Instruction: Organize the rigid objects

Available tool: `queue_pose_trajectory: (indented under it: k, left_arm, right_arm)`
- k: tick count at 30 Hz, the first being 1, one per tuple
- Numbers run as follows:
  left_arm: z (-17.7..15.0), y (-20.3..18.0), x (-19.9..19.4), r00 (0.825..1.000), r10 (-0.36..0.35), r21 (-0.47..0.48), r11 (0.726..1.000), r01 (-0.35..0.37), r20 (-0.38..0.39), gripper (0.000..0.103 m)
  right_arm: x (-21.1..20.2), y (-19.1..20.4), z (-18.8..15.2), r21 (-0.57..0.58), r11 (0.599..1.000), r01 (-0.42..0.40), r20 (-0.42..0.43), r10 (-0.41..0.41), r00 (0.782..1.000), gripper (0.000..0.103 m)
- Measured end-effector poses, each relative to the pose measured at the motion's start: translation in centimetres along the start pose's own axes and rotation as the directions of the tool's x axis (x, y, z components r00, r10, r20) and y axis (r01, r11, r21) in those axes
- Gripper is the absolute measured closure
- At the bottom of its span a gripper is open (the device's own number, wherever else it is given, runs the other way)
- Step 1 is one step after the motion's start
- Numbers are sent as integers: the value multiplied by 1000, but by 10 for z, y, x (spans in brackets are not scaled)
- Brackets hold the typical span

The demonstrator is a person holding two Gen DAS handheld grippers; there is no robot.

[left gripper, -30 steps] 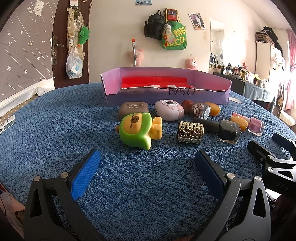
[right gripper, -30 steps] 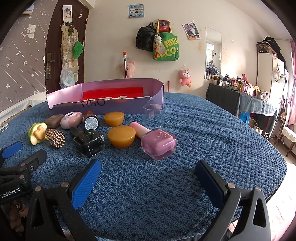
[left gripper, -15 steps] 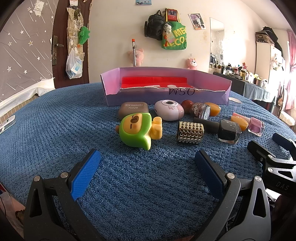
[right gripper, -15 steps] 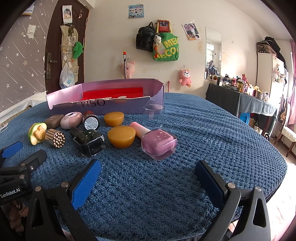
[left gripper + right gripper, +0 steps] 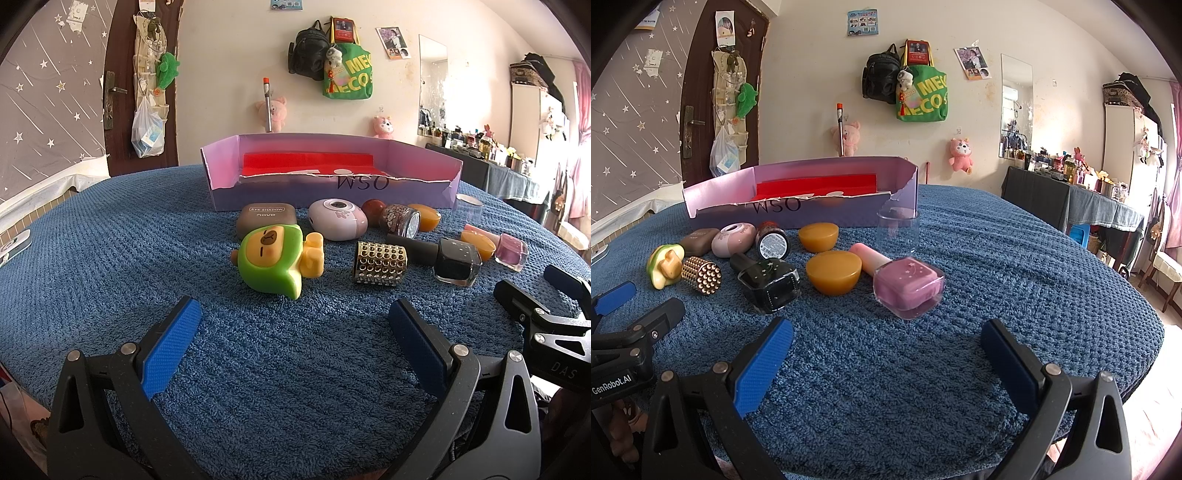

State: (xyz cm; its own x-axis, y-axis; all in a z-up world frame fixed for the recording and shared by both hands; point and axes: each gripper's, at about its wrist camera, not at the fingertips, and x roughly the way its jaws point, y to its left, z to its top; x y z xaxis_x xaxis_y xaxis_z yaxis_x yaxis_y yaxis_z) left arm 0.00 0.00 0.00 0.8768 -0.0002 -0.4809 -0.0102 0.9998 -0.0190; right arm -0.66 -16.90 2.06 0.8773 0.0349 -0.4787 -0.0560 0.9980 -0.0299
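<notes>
Left gripper point(image 5: 293, 325): bottom of the left wrist frame, jaws spread wide, nothing between them, over bare blue towel point(image 5: 110, 258).
Right gripper point(image 5: 886, 347): bottom of the right wrist frame, jaws likewise spread wide and empty (its black frame also shows at the lower right edge of the left wrist frame).
Green toy point(image 5: 273, 258): centre of the left wrist frame, lying on its side, just beyond the left gripper.
Studded cylinder point(image 5: 380, 263): right of the toy, on its side, near the black bottle point(image 5: 456, 262).
Pink bottle point(image 5: 907, 284): centre of the right wrist frame, lying flat, nearest the right gripper.
Orange half-domes: one point(image 5: 833, 271) just left of the pink bottle, another point(image 5: 818, 236) further back.
Eye shadow case point(image 5: 266, 218), lilac oval case point(image 5: 338, 218), glitter jar point(image 5: 400, 220): middle row, close together.
Clear cup point(image 5: 897, 229): upright, at the box's right corner.
Purple box point(image 5: 424, 155): upper centre, open top, red lining, contents not discernible.
</notes>
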Motion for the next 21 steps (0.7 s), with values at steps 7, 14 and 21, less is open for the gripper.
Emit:
queue_pose_trajectory:
  k: [7, 14, 21]
  left_arm:
    - [0, 0, 0, 1000, 0, 0, 1000, 0, 0, 0]
    - [0, 0, 0, 1000, 0, 0, 1000, 0, 0, 0]
    - [1, 1, 1, 1000, -4, 4, 1000, 4, -3, 0]
  right_arm:
    - [0, 0, -1, 0, 1000, 0, 0, 0, 1000, 0]
    - [1, 1, -2, 0, 1000, 0, 1, 0, 1000, 0]
    - [1, 2, -3, 0, 1000, 0, 1, 0, 1000, 0]
